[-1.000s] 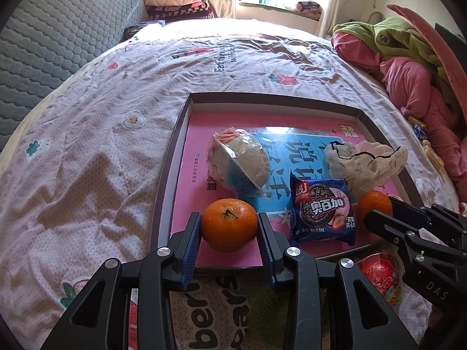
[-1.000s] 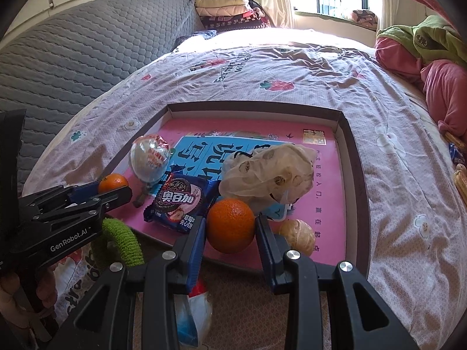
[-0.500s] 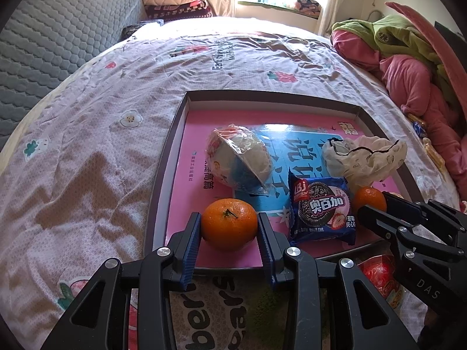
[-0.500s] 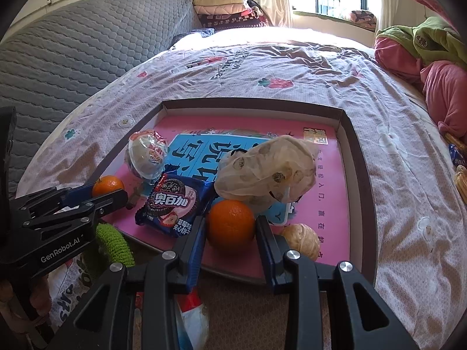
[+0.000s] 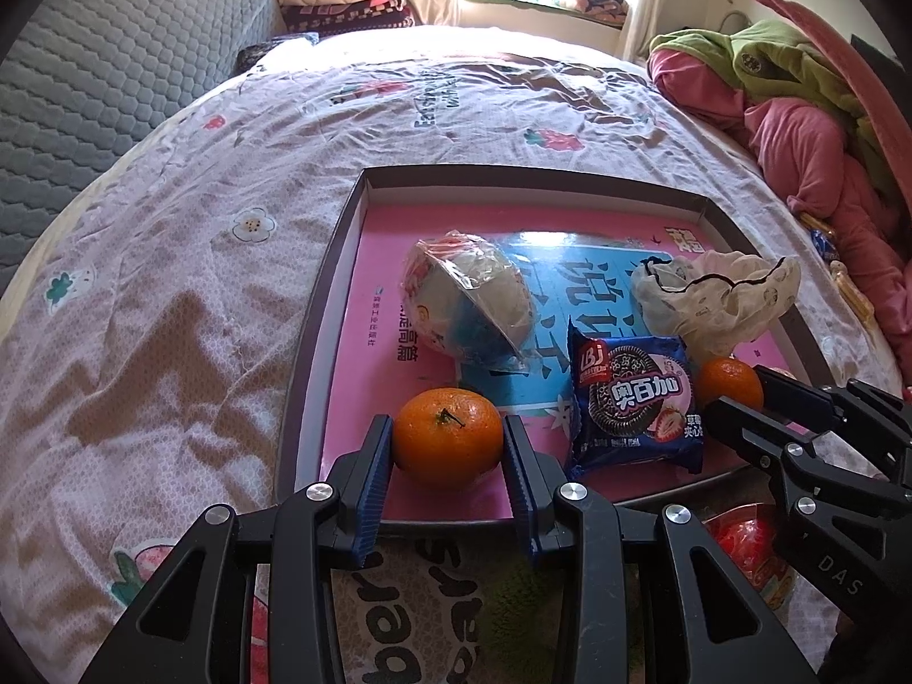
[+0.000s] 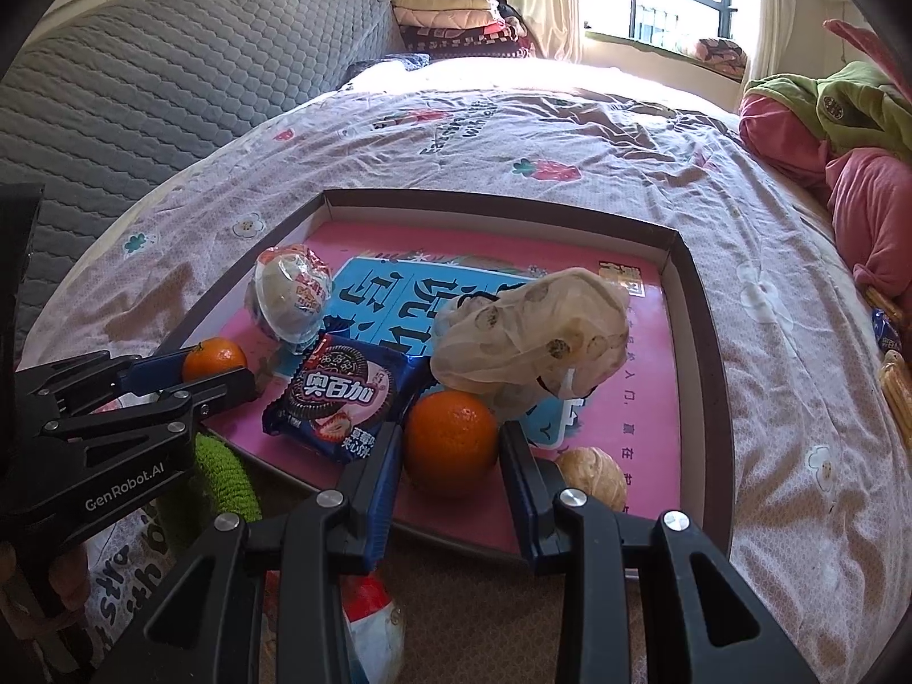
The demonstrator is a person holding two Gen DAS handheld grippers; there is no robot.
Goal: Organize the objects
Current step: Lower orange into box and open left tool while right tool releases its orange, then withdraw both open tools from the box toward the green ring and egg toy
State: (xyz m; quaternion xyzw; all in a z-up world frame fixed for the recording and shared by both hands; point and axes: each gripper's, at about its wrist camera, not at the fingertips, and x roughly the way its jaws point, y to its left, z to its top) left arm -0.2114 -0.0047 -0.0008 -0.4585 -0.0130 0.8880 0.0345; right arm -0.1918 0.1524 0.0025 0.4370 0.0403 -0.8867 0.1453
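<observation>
- My left gripper was clenched on a tangerine, its blue pads against both sides of the fruit, at the near left corner of the shallow box lid on the bed.
- My right gripper was likewise clamped on a second tangerine, near the lid's near edge, just in front of the crumpled cloth pouch and beside a walnut.
- Between the two fruits lay the blue cookie packet; farther in, the wrapped toy egg rested on the lid's pink floor.
- Compared with a second earlier, neither grip had changed: both sets of jaws stood at the same width on the same fruit. Both tangerines now looked lower against the pink floor, closer to resting on it, though contact could not be confirmed.
- Reading for the task: both tangerines appeared to be at or near their placing spots inside the lid, still held. Letting go seemed the next step; on the flat floor a round fruit could roll once freed.
</observation>
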